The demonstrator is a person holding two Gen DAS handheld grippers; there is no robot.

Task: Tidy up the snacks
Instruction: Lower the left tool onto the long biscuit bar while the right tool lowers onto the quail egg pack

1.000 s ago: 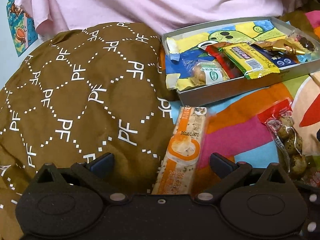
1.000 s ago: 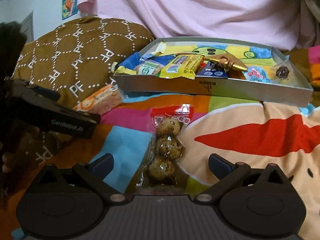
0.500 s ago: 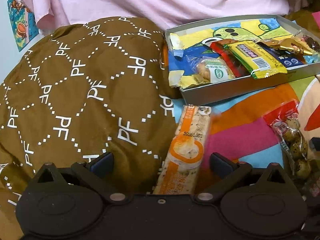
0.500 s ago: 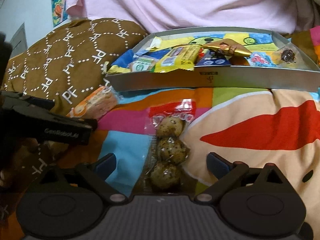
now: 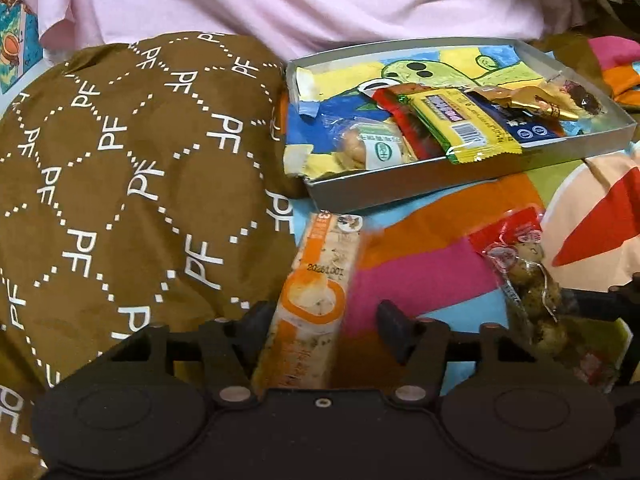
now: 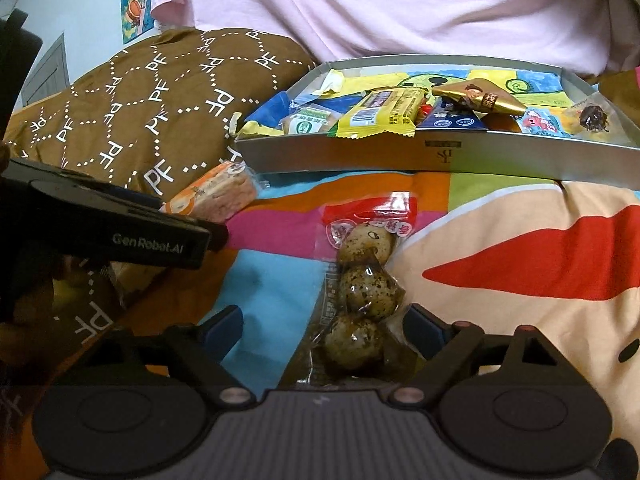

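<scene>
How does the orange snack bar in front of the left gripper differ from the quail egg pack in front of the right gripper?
The orange snack bar is a flat block in an orange-and-white wrapper; the quail egg pack is clear with a red top, showing three speckled eggs. The bar lies against the brown cushion; the eggs lie apart from it. Both sit on the bedspread, outside the tray, each between open jaws.

The left gripper (image 5: 324, 328) is held low with its jaws partly closed, one finger (image 5: 260, 322) touching what lies between them, while the right gripper (image 6: 320, 330) is level, jaws apart, right finger against its contents.
</scene>
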